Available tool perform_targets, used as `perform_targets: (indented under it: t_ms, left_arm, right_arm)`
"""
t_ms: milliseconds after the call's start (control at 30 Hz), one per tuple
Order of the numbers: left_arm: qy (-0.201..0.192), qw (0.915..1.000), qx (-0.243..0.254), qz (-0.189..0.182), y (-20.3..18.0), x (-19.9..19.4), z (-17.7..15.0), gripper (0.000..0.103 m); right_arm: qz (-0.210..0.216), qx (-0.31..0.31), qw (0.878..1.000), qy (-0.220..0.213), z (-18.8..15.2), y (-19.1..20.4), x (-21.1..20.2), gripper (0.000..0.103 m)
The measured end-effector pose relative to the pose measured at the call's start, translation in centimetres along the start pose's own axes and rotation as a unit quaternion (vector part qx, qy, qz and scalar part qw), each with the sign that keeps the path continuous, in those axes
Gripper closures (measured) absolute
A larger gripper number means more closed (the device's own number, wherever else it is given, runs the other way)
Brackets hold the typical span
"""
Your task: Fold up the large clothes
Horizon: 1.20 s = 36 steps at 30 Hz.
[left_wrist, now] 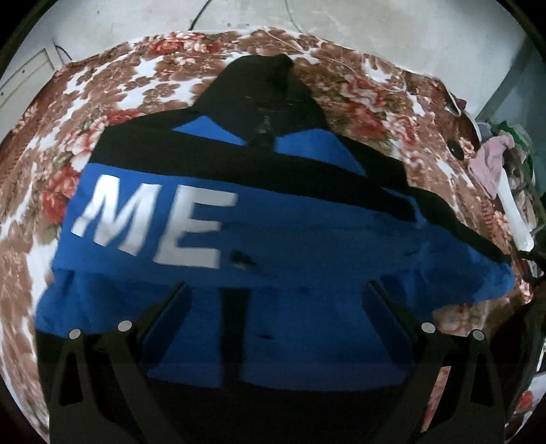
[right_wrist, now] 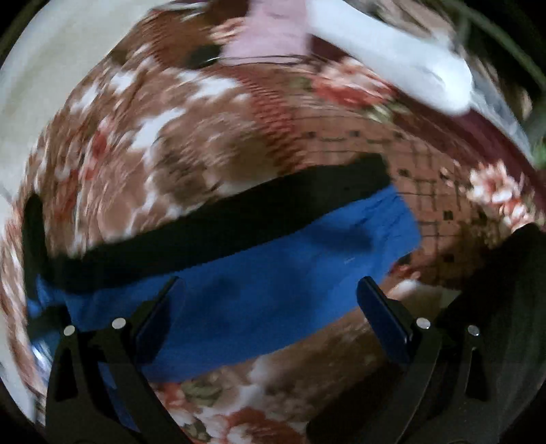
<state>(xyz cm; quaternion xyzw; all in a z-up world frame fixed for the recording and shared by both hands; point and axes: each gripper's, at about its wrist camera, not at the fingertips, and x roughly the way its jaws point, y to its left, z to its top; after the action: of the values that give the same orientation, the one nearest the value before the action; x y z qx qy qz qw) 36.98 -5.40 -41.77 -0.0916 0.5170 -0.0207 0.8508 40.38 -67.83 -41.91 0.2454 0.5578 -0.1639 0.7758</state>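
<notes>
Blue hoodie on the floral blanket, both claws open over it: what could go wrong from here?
1. The right claw hangs open over the spread sleeve; a shallow pinch might slip, or also snag the floral blanket.
2. The left claw hovers mid-body of the blue hoodie; gripping there instead of an edge could bunch the fold.
3. The right view is blurred, so aim may be off.

Floral bedspread (left_wrist: pixel 143 85), brown and red flowers on white, covers bed. Pale wall (left_wrist: pixel 341 20) behind bed's far edge; dark cable (left_wrist: pixel 201 13) hangs down it. Pile of clothes (left_wrist: pixel 494 164) at bed's right edge: pink cloth (right_wrist: pixel 269 30), white cloth (right_wrist: pixel 385 54). Small dark round object (left_wrist: pixel 455 149) on bedspread just beside pile. Right wrist view motion-blurred.
</notes>
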Motion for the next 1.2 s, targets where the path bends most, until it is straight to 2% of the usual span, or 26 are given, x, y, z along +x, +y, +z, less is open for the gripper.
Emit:
perform_targets:
  t_ms: [133,333,400,467,533,600,667,733,800,900,933,1033,1100,1200]
  left_arm:
    - [0.015,0.9998,0.012,0.01,-2.9,1.3,-1.1,0.006]
    - [0.013,0.9996,0.026,0.005,-6.6,1.9,-1.4,0.006]
    - [0.015,0.999,0.043,0.005,-8.3,2.7,-1.3,0.006]
    - [0.015,0.9983,0.056,0.004,-9.6,3.2,-1.2,0.006]
    - [0.012,0.9969,0.077,-0.008,-11.4,3.8,-1.0,0.006]
    - [0.011,0.9938,0.106,-0.031,-13.3,4.4,-0.9,0.006]
    - [0.016,0.9902,0.133,-0.039,-14.9,5.0,-1.1,0.006]
    - [0.033,0.9844,0.164,-0.055,-17.0,5.9,-1.5,0.006]
    - [0.033,0.9781,0.197,-0.059,-19.0,6.6,-2.1,0.006]
    - [0.036,0.9675,0.238,-0.077,-21.2,7.8,-3.1,0.006]
    - [0.036,0.9642,0.248,-0.088,-21.8,8.2,-3.4,0.006]
    - [0.028,0.9492,0.298,-0.096,-23.8,9.5,-4.7,0.006]
    - [0.031,0.9401,0.331,-0.076,-24.8,11.0,-5.9,0.006]
    - [0.034,0.9322,0.355,-0.06,-25.7,12.8,-7.3,0.006]
  right_arm:
    - [0.065,0.065,0.995,0.025,1.7,-4.2,1.7,0.005]
    - [0.078,0.146,0.984,0.063,1.9,-8.8,5.0,0.005]
    - [0.073,0.167,0.98,0.076,1.8,-10.3,6.0,0.005]
    - [0.086,0.175,0.978,0.078,1.8,-11.2,6.7,0.005]
    - [0.1,0.171,0.977,0.083,2.0,-11.6,7.5,0.005]
    - [0.113,0.185,0.972,0.088,2.2,-12.3,8.2,0.004]
    - [0.128,0.204,0.967,0.088,2.3,-12.9,8.6,0.004]
    - [0.12,0.201,0.968,0.095,2.6,-12.9,9.0,0.004]
    - [0.105,0.182,0.973,0.093,2.8,-12.5,9.0,0.009]
    - [0.076,0.177,0.977,0.093,2.6,-12.7,8.9,0.032]
    - [0.069,0.179,0.977,0.094,2.6,-13.0,8.7,0.044]
    - [0.095,0.18,0.975,0.086,2.5,-13.8,7.9,0.069]
    - [0.11,0.168,0.977,0.067,2.8,-13.6,6.8,0.072]
    - [0.117,0.144,0.982,0.035,3.4,-12.6,4.4,0.077]
